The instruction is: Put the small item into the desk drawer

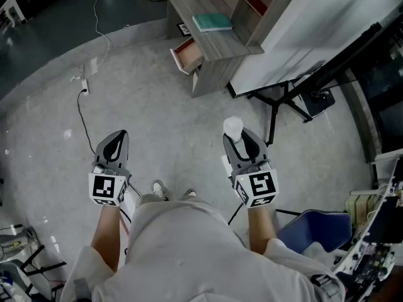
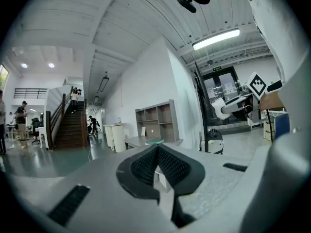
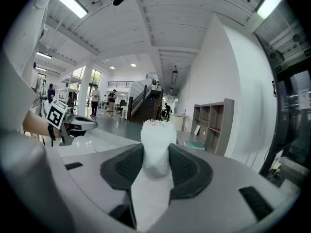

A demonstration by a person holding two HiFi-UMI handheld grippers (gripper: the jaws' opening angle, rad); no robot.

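Ahead of me across the bare floor, well apart from both hands, stands the desk (image 1: 195, 5) with its drawer (image 1: 189, 54) already pulled out; a green book (image 1: 212, 22) lies on the desktop above it.

My right gripper (image 1: 237, 138) is pinching the small item (image 1: 233, 126), a white, bristle-topped piece. In the right gripper view the item (image 3: 158, 140) sits squarely between the two dark pads (image 3: 124, 166), which press on its sides, and its long axis runs along the jaws, so its tufted end sticks out past the tips towards the desk. My left gripper (image 1: 118, 135) is pressed together with nothing in it; in its own view the ribbed pads (image 2: 170, 164) meet in a line.

What the coming move turns on, as I judge it, is this: in the head view the drawer lies up and a little to the left of my right gripper, between the two hands but nearer the right one. Its open mouth faces the floor on my side rather than the wall. So the carrying hand is the better placed, and I would have to walk in, swing slightly left, and bring the item over the drawer's front edge.
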